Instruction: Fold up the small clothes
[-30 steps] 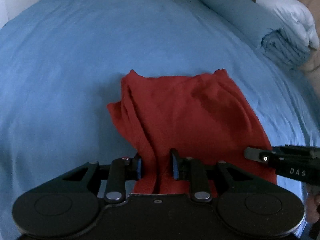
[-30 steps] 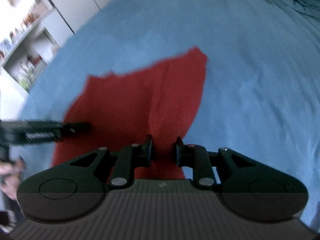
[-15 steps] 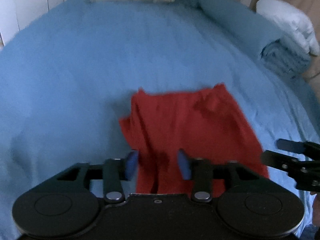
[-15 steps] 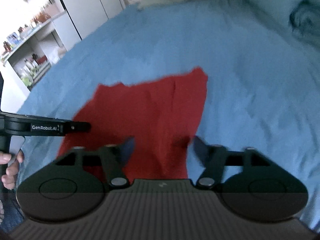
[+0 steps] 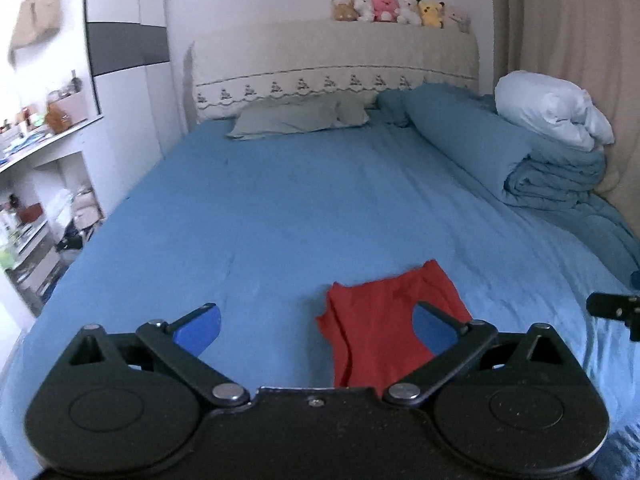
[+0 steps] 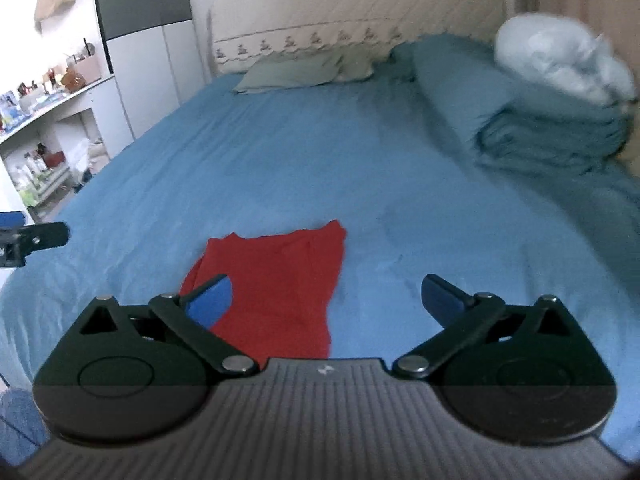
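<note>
While my left gripper (image 5: 316,326) and right gripper (image 6: 328,294) gape wide, holding nothing, the rolled blue duvet (image 5: 500,152) sits upper right.
The crumpled red cloth garment (image 5: 384,328) runs lengthwise toward the frame's top, on the blue bedsheet (image 5: 280,208).

I see red garment (image 5: 384,336), plain, on blue bedsheet (image 5: 300,216). Left gripper (image 5: 318,330) black with blue pads (image 5: 198,326); same on right gripper (image 6: 326,298). Rolled duvet (image 5: 500,152) darker teal-blue, white pillow (image 5: 552,110) on top. Headboard cover (image 5: 336,60) cream with dark embroidered border. Pillows (image 5: 296,118) grey-green. Plush toys (image 5: 388,8) tan, white, pink, yellow.
</note>
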### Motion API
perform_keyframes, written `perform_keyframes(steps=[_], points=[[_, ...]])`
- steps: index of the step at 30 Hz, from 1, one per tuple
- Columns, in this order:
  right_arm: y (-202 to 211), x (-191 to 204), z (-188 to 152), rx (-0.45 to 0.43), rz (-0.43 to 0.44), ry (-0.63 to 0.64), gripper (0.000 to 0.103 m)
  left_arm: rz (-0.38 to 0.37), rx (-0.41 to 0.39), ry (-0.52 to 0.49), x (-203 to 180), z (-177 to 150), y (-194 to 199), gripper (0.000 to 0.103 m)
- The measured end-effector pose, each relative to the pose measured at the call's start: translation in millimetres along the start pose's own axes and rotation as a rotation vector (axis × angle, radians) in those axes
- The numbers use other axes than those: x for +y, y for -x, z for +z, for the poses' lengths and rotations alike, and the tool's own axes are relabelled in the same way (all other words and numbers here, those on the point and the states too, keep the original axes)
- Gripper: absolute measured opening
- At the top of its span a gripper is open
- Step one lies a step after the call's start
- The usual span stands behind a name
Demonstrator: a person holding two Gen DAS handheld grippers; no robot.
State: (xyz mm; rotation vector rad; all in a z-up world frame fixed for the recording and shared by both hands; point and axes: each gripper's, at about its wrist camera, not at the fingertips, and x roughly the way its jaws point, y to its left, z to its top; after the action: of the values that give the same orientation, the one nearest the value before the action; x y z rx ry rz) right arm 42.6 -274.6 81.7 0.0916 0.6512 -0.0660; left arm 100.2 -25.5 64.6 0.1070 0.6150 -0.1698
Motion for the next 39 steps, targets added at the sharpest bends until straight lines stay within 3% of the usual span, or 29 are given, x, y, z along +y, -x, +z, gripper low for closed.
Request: perform_keyframes(steps=[8,18,39], points=[[64,37,-40,0.043,-0.079,0.039,0.103,-0.005,0.088,0.073,-8,-56,28,0.103],[76,58,-89,0.138,-0.073,0.016,0.103,-0.011,0.094,0.044,-15,-83,43,0.103],[75,51,-94,0.148,-0.124,-0.020,0.103,-0.034,0.081,0.007,-20,-94,55,0.103]])
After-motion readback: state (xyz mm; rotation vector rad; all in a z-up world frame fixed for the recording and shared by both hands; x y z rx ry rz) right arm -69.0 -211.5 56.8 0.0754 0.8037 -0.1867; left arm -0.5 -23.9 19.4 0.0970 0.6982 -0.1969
